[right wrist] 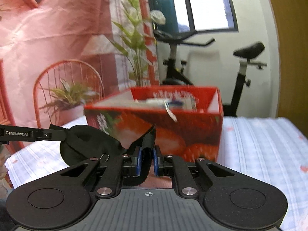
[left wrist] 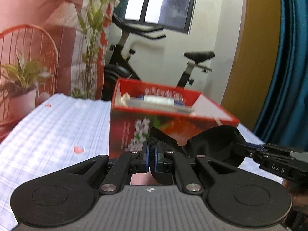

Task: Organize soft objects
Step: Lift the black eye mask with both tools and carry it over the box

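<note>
A black sleep mask (left wrist: 209,144) hangs stretched between my two grippers, just in front of a red open-top box (left wrist: 173,115) printed with strawberries and flowers. My left gripper (left wrist: 152,154) is shut on one end of the mask. My right gripper (right wrist: 147,156) is shut on the other end of the mask (right wrist: 84,146). The right gripper's fingers (left wrist: 256,150) reach in from the right in the left wrist view. The box (right wrist: 163,127) holds blurred white and blue items.
The box stands on a bed with a pale checked cover (left wrist: 57,127). A black exercise bike (left wrist: 150,61) stands behind it under a window. A pink backdrop printed with a chair and plants (right wrist: 57,57) hangs on the left. A blue curtain (left wrist: 288,77) hangs on the right.
</note>
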Demonstrator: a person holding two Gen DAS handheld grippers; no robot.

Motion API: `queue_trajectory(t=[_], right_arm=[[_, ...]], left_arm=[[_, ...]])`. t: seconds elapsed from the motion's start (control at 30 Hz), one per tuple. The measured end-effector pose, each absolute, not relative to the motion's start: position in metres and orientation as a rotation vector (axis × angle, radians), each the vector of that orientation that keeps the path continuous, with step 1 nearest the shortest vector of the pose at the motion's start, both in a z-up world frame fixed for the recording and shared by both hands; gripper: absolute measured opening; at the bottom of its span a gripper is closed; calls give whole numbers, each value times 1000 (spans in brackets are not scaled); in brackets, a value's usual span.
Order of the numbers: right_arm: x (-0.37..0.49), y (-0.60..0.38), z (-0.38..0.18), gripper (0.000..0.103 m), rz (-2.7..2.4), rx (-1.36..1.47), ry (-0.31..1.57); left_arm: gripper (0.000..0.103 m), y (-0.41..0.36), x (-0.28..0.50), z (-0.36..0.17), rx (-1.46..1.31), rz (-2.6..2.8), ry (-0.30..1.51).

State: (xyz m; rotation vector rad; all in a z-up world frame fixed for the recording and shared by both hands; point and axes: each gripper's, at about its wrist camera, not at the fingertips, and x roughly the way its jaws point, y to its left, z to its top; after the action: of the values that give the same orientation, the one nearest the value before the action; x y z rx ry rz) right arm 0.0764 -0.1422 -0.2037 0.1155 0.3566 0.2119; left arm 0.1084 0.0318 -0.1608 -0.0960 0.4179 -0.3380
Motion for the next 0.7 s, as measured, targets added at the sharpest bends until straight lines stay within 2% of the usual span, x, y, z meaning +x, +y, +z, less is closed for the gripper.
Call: queue_trajectory(t=[0.27,0.43,0.57,0.7], right_arm=[[77,-147,-159,11,206,139,245],[98,-152,-127,11,193,158,213],[124,-157,-105,11,174,178,216],[163,-163,-98,11,166,213,294]], left_arm=[[6,30,117,-111,-86,-338,289],[6,12,133,-83,24,-283,199],[6,-2,167,-73,18,-284,233],[6,-11,203,-77,-5,-313,341]])
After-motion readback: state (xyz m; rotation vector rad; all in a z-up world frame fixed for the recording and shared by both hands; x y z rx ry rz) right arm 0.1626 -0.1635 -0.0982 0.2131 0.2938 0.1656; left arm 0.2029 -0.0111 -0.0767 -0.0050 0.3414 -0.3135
